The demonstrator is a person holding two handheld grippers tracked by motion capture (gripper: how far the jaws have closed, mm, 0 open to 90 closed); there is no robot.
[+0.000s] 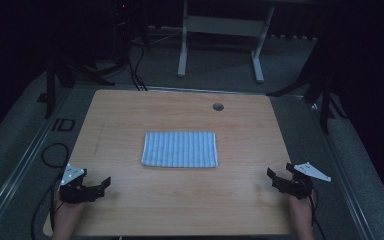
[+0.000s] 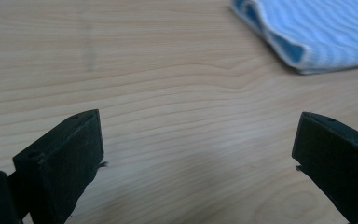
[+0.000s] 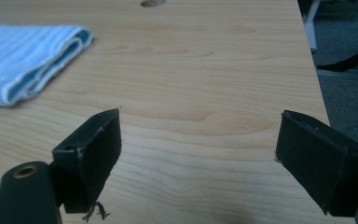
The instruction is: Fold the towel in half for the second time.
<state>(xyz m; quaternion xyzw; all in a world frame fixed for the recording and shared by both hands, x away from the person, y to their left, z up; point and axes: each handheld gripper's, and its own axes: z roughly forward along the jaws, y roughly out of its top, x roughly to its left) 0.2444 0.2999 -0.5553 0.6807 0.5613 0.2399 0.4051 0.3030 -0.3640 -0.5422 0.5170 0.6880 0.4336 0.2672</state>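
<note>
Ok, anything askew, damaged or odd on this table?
Nothing stands out. The folded striped towel lies flat and square mid-table; the left gripper and right gripper sit open at the near corners, apart from it.
</note>
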